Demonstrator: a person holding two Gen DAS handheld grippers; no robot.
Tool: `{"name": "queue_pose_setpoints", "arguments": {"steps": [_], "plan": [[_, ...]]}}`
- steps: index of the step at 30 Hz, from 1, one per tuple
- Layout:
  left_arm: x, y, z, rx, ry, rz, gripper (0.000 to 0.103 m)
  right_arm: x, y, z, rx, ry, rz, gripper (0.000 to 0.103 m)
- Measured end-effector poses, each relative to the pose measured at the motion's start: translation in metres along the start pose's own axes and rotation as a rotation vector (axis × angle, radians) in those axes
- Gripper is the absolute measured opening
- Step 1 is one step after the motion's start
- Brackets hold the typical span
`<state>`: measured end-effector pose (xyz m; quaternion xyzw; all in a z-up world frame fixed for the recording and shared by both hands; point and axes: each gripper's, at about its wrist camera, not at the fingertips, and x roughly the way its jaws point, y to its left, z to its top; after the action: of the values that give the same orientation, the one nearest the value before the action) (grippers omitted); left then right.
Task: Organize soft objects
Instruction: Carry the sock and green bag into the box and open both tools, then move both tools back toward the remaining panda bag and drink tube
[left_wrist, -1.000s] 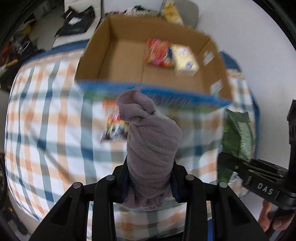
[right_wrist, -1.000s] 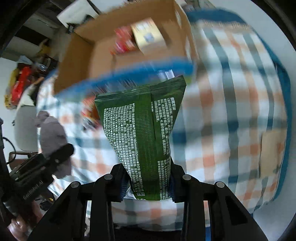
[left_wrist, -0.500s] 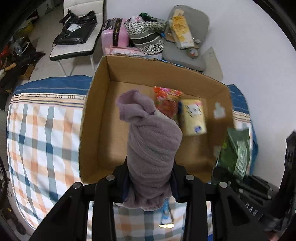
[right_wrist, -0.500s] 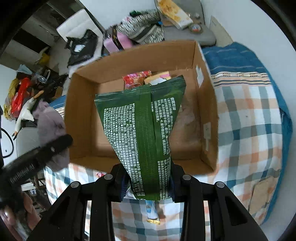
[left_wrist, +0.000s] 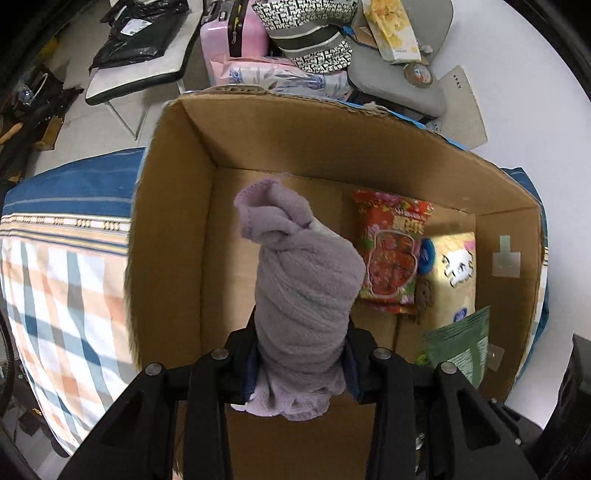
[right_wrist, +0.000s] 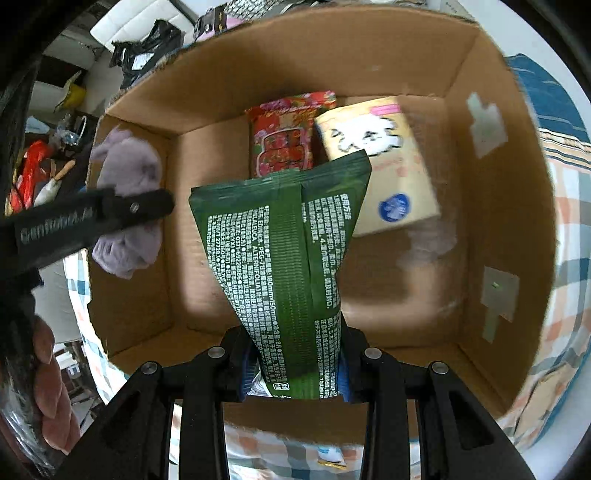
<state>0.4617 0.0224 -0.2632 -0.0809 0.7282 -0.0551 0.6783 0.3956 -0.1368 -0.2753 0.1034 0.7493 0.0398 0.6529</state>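
Observation:
My left gripper (left_wrist: 300, 363) is shut on a rolled lilac towel (left_wrist: 301, 280) and holds it above the left half of an open cardboard box (left_wrist: 166, 229). My right gripper (right_wrist: 295, 363) is shut on a green wipes pack (right_wrist: 284, 251) and holds it above the box (right_wrist: 495, 229). The green pack's tip shows at lower right in the left wrist view (left_wrist: 460, 345). The towel and left gripper show at the left in the right wrist view (right_wrist: 127, 206). A red snack pack (left_wrist: 389, 251) and a yellow tissue pack (left_wrist: 448, 277) lie on the box floor.
The box sits on a checked blanket (left_wrist: 55, 280) on a bed. Behind it are a pink suitcase (left_wrist: 236, 29), bags and a grey cushion (left_wrist: 399, 81). A small packet (right_wrist: 330, 458) lies on the blanket in front of the box.
Both grippers have moved forward from over the blanket to above the box, still holding the towel and the green pack.

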Motion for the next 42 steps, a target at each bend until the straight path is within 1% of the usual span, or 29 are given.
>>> {"name": "queue_pose_setpoints", "arguments": {"steps": [3,5,6,7,8,12,14,16,18,19,20,21,22,23,24,26,27,30,32,38,40,42], "plan": [[0.007,0.000,0.008,0.005,0.015,0.014,0.037,0.010,0.006,0.007,-0.014,0.025,-0.005,0.037],[0.010,0.000,0.011,0.004,0.021,0.028,0.039,0.015,0.009,0.009,-0.021,0.037,-0.018,0.041],[0.011,0.001,0.012,0.002,0.027,0.024,0.039,0.016,0.011,0.010,-0.028,0.038,-0.021,0.044],[0.011,0.002,0.012,-0.001,0.027,0.019,0.039,0.016,0.012,0.010,-0.029,0.034,-0.027,0.054],[0.011,0.002,0.013,-0.004,0.023,0.020,0.039,0.015,0.012,0.010,-0.026,0.024,-0.034,0.058],[0.005,0.006,0.012,-0.020,0.005,0.019,0.051,0.009,0.012,0.012,-0.028,-0.004,-0.053,0.060],[0.001,0.008,0.010,-0.029,-0.007,0.020,0.054,0.006,0.010,0.012,-0.024,-0.015,-0.060,0.060],[-0.005,0.008,0.006,-0.029,-0.022,0.020,0.055,0.004,0.010,0.013,-0.029,-0.024,-0.074,0.060],[-0.012,0.008,0.000,-0.023,-0.039,0.031,0.056,0.002,0.011,0.012,-0.036,-0.031,-0.086,0.061],[-0.016,0.008,-0.004,-0.020,-0.049,0.031,0.057,0.000,0.011,0.011,-0.038,-0.034,-0.089,0.063],[-0.020,0.008,-0.008,-0.018,-0.062,0.034,0.063,-0.001,0.012,0.010,-0.038,-0.039,-0.092,0.067],[-0.024,0.008,-0.013,-0.014,-0.078,0.040,0.071,-0.003,0.012,0.008,-0.040,-0.045,-0.091,0.069],[-0.029,0.008,-0.019,-0.008,-0.095,0.046,0.073,-0.004,0.013,0.005,-0.042,-0.053,-0.093,0.071],[-0.031,0.007,-0.022,-0.002,-0.103,0.056,0.078,-0.006,0.014,0.003,-0.045,-0.061,-0.098,0.071],[-0.035,0.006,-0.028,0.006,-0.114,0.068,0.086,-0.009,0.013,0.000,-0.048,-0.069,-0.104,0.072],[-0.041,0.006,-0.037,0.014,-0.139,0.086,0.093,-0.015,0.016,-0.007,-0.052,-0.092,-0.116,0.083],[-0.045,0.005,-0.043,0.021,-0.157,0.093,0.095,-0.018,0.017,-0.009,-0.052,-0.100,-0.117,0.085],[-0.056,0.005,-0.060,0.027,-0.198,0.100,0.096,-0.030,0.016,-0.021,-0.061,-0.134,-0.145,0.091],[-0.063,0.003,-0.071,0.029,-0.224,0.102,0.096,-0.040,0.012,-0.030,-0.058,-0.155,-0.150,0.102],[-0.089,-0.001,-0.105,0.039,-0.314,0.132,0.096,-0.073,0.013,-0.055,-0.056,-0.257,-0.186,0.103],[-0.100,0.000,-0.115,0.032,-0.352,0.129,0.096,-0.087,0.014,-0.065,-0.063,-0.298,-0.200,0.103],[-0.112,0.000,-0.127,0.029,-0.396,0.142,0.103,-0.101,0.016,-0.076,-0.071,-0.338,-0.216,0.103]]}}
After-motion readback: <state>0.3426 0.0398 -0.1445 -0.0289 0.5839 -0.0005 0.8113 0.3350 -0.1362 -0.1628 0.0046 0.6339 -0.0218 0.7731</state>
